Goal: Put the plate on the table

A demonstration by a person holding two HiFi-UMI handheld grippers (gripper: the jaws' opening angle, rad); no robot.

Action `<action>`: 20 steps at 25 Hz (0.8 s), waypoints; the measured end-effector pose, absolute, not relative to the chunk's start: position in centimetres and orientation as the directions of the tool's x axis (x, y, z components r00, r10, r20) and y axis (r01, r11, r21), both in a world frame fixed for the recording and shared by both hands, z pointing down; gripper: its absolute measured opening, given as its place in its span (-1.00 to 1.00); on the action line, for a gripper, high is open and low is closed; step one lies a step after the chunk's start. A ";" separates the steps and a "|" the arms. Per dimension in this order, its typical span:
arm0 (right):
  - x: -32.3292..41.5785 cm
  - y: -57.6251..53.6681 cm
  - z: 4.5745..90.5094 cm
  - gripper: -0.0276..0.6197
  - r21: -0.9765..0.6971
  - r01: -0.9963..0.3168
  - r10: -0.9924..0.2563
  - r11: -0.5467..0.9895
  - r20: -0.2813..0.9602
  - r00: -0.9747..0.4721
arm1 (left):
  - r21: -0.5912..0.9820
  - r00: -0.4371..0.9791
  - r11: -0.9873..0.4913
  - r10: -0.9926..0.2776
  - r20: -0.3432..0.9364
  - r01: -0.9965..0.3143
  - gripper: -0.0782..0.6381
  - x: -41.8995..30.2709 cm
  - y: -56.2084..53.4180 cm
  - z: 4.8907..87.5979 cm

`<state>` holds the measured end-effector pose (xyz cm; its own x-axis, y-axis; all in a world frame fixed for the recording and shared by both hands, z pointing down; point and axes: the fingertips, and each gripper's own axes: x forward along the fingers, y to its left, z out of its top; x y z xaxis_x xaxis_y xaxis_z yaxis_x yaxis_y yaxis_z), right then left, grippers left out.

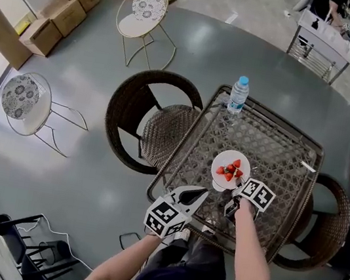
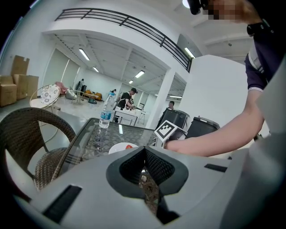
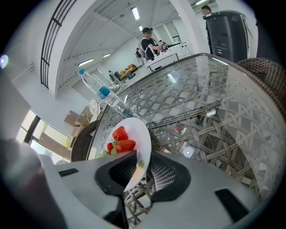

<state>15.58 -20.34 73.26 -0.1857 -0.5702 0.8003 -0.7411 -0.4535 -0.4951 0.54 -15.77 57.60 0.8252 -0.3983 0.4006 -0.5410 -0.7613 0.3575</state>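
Note:
A white plate [image 1: 229, 167] with several strawberries [image 1: 230, 170] is over the near part of the glass-topped wicker table [image 1: 279, 153]. My right gripper [image 1: 234, 191] is shut on the plate's near rim. In the right gripper view the plate [image 3: 134, 129] stands edge-on between the jaws of the right gripper [image 3: 138, 162], with the strawberries [image 3: 121, 138] on its left face. I cannot tell whether the plate touches the glass. My left gripper [image 1: 203, 192] hovers at the table's near-left edge, shut with nothing in it. In the left gripper view the left gripper [image 2: 144, 154] points toward the plate [image 2: 119, 148].
A water bottle [image 1: 238, 93] stands at the table's far corner. A small white stick [image 1: 308, 166] lies near the right edge. Wicker chairs stand left [image 1: 141, 114] and right [image 1: 331, 222] of the table. Cardboard boxes [image 1: 61, 7] and white wire chairs [image 1: 143, 11] are farther off.

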 end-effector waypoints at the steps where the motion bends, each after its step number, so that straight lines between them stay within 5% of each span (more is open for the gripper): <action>1: 15.6 -20.3 73.3 -0.68 -0.489 -0.743 -0.570 -0.457 0.802 -0.178 | 0.358 0.826 -0.762 -0.397 0.401 -0.540 -0.76 0.4 -15.7 57.6; 20: 15.9 -20.0 73.3 -0.66 -0.371 -0.795 -0.516 -0.480 0.852 -0.087 | 0.344 0.831 -0.776 -0.393 0.393 -0.529 -0.76 -1.1 -15.9 56.5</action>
<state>15.89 -20.00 73.34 -0.0865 -0.5163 0.8520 -0.7950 -0.4796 -0.3713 -1.07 -15.89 56.49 0.8314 -0.3928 0.3931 -0.5292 -0.7755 0.3443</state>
